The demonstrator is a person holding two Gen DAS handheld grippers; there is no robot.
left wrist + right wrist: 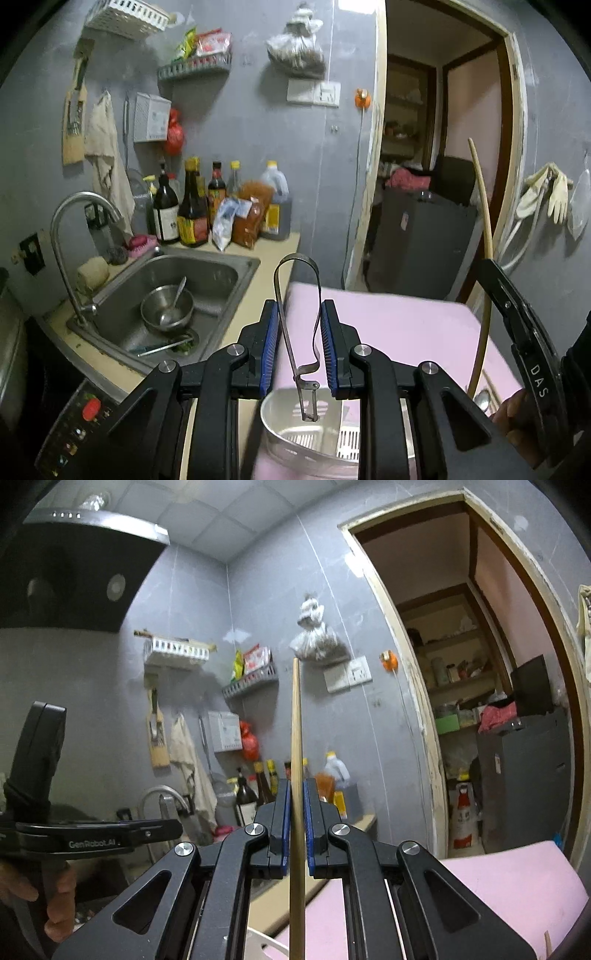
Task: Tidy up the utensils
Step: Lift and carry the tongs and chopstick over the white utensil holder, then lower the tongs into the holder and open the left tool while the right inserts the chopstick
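Seemingly chopstick [295,738], lower end cropped

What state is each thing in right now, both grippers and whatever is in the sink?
Left gripper: shut on the bent metal peeler, loop end up.
Right gripper: shut on the long wooden chopstick, upright.
Perforated metal utensil holder: open, below the peeler.
Steel bowl in the sink: upright, spoon inside.
Tap: no water visible.

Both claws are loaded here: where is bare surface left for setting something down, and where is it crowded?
Free: the pink surface between the perforated metal container and the doorway, and the counter strip beside the sink. Crowded: the counter corner with bottles; the sink holds a bowl.
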